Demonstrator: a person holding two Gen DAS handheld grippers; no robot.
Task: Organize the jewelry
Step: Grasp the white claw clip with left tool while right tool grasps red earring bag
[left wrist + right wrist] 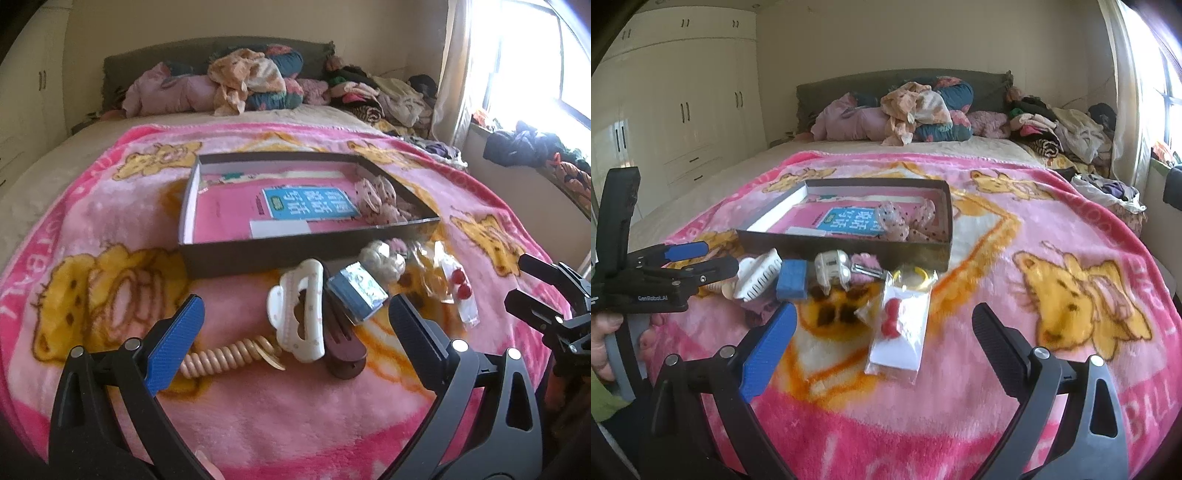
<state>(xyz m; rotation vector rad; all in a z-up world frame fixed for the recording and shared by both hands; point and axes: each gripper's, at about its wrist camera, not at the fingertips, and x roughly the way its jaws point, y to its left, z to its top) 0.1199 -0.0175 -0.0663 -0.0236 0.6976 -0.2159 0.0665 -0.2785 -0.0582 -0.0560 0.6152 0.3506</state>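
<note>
Across the middle of both frames a pink blanket (122,206) with yellow bears is covering the bed, and a shallow dark box (258,254) is lying open on it, holding a blue-labelled card and spotted scrunchies (380,199) at its right end. Just in front of the box, in the centre of the left wrist frame, a white claw clip (295,314) is leaning against a dark brown clip (345,354), with a beige spiral hair tie (221,356) touching it on the left and a blue foil packet (356,291) on the right. Further right, a clear bag with red earrings (461,288) is lying flat. The left gripper (295,328) is hovering with its fingers spread wide, gripping nothing. In the right wrist frame the right gripper (884,339) is likewise hanging spread wide above the earring bag (901,332), empty.
</note>
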